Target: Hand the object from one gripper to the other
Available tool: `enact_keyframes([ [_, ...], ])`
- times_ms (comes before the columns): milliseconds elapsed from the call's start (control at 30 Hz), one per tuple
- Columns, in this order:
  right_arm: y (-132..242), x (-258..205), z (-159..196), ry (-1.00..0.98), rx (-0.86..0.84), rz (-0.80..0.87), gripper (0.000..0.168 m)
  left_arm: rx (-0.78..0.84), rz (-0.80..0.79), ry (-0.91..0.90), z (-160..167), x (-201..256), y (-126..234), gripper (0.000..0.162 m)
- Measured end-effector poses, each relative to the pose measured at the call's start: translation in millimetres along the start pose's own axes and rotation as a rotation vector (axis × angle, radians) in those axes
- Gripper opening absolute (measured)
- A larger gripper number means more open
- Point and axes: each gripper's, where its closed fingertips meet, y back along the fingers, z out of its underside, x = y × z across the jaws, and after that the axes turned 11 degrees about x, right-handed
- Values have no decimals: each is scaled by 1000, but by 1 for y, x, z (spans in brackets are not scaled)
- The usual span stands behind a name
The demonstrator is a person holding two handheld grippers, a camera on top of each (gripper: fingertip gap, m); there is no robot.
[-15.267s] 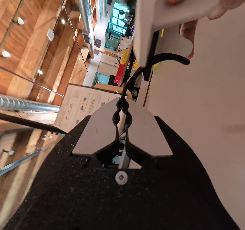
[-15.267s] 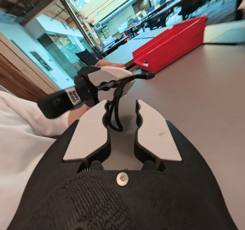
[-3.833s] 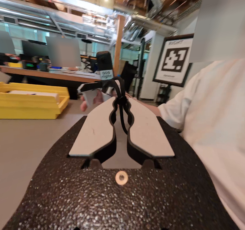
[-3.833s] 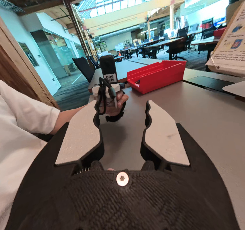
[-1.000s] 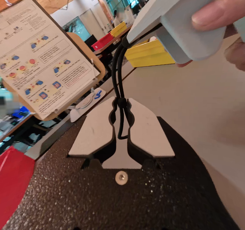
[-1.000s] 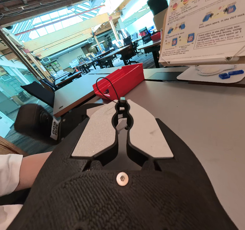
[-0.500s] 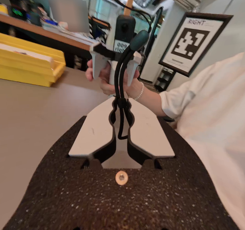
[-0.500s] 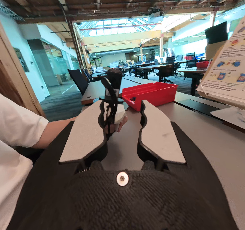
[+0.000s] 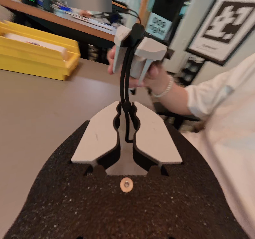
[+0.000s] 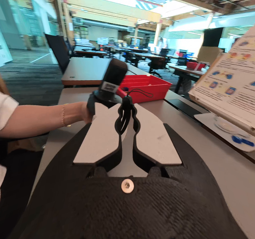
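Both grippers pinch the black cord strap (image 9: 124, 86) in the air above the bench (image 9: 48, 101). The left gripper (image 9: 126, 104) is closed on its slider bead. The right gripper (image 10: 126, 106) is closed around the doubled cords below the strap's tab.

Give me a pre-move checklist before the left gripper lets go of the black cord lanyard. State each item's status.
1. Left gripper shut on the black cord lanyard at its bead: ok.
2. Right gripper closed around the lanyard's black toggle end: ok.
3. Right grip firm enough to hold alone: cannot tell.
4. Cord run between the two grippers free of snags: ok.
5. Thin loop clear of the red plastic bin: ok, it sits in front of it.
6. Lanyard held above the grey tabletop: ok.
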Motion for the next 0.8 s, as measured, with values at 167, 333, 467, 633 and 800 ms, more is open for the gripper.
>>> enact_keyframes([
  [167,8,48,14,-144,-6,331,11,-83,-413,-411,-15,-38,4,43],
  [333,19,67,20,-266,29,461,11,-215,-651,-687,-16,-45,-10,35],
  [467,17,62,17,-330,56,441,11,-320,-762,-841,-5,-55,-13,23],
  [633,14,56,12,-298,55,390,12,-304,-795,-866,-11,-58,-7,5],
  [800,15,47,2,-223,87,244,40,-112,-603,-565,-18,-47,-6,5],
])
